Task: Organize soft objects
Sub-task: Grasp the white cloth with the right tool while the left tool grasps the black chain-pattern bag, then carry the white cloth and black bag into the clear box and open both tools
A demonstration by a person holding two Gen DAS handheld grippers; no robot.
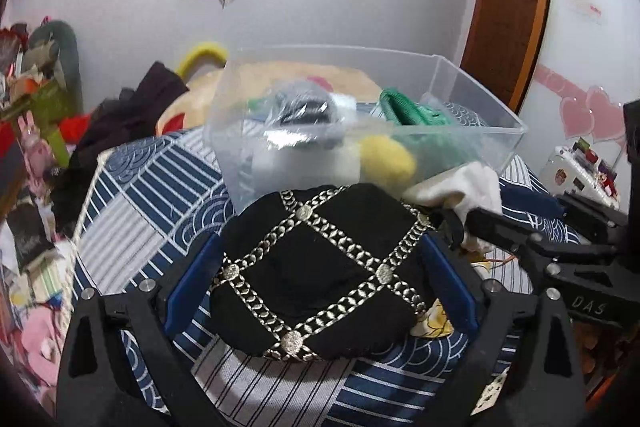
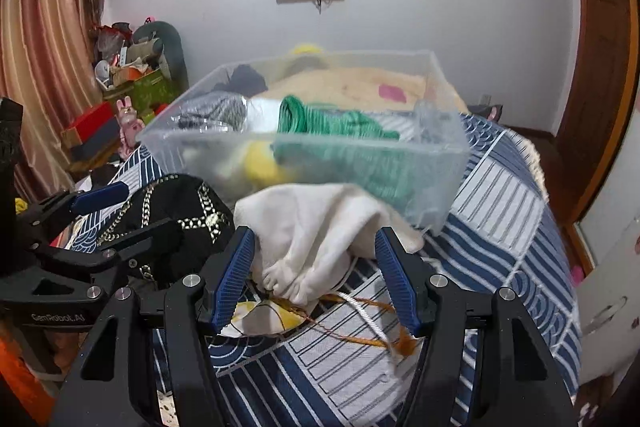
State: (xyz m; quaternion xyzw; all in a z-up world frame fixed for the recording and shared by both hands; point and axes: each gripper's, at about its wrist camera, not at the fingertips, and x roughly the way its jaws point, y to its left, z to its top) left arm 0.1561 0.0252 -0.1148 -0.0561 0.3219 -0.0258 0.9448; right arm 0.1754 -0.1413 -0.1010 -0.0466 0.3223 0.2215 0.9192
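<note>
The left gripper [image 1: 320, 259] pinches the black hat [image 1: 320, 275] and the right gripper [image 2: 316, 267] spreads wide around the white cloth [image 2: 316, 227], both aimed at the clear box [image 1: 500, 119] at 12 o'clock.

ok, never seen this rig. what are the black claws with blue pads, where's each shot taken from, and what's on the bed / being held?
The claws are hand-held two-finger grippers, one in each of a person's hands; there is no robot arm. Each carries a fisheye camera looking forward along its fingers, so one picture is the left gripper's view and the other the right's.

The left gripper has its blue pads on either side of a black pouch with a chain pattern; whether they are clamped on it I cannot tell. The right gripper is open around a white drawstring bag, not gripping it.

Both lie on a blue-and-white patterned bedspread. Behind them stands a clear plastic bin already holding soft things, including a green knit piece and something yellow.
</note>
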